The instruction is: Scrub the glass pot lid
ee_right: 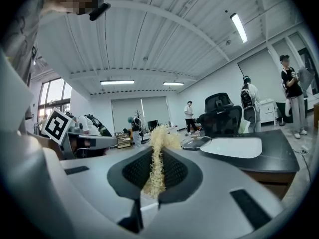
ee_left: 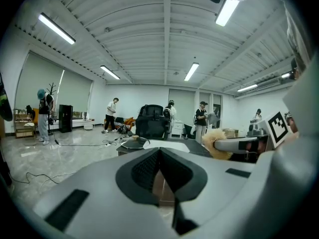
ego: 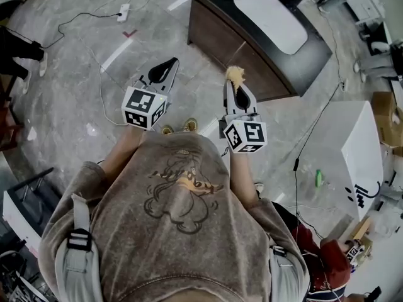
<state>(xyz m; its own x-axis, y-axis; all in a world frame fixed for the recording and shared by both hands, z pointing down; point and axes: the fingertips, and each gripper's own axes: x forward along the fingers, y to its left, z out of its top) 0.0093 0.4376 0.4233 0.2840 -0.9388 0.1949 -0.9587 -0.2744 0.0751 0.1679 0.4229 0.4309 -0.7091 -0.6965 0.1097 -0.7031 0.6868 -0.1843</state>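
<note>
Right gripper (ee_right: 156, 156) of mine clamps a yellow scrubber (ee_right: 162, 136); my left gripper (ee_left: 160, 156) is shut, empty. Glass lid (ee_right: 196, 142) sits on the dark table (ee_right: 281, 158) ahead, well apart, so all scrubbing remains, I judge.

Bright open workroom
Grey marble floor (ego: 63, 61) with trailing cables (ego: 295, 163); dark wooden worktop (ego: 313, 50), black office chair (ee_right: 222, 114) behind it, white cabinet (ego: 362, 150) nearby; strip lights (ee_left: 56, 28) on a ribbed white ceiling (ee_left: 129, 34); tall windows (ee_left: 37, 83) beyond.
</note>
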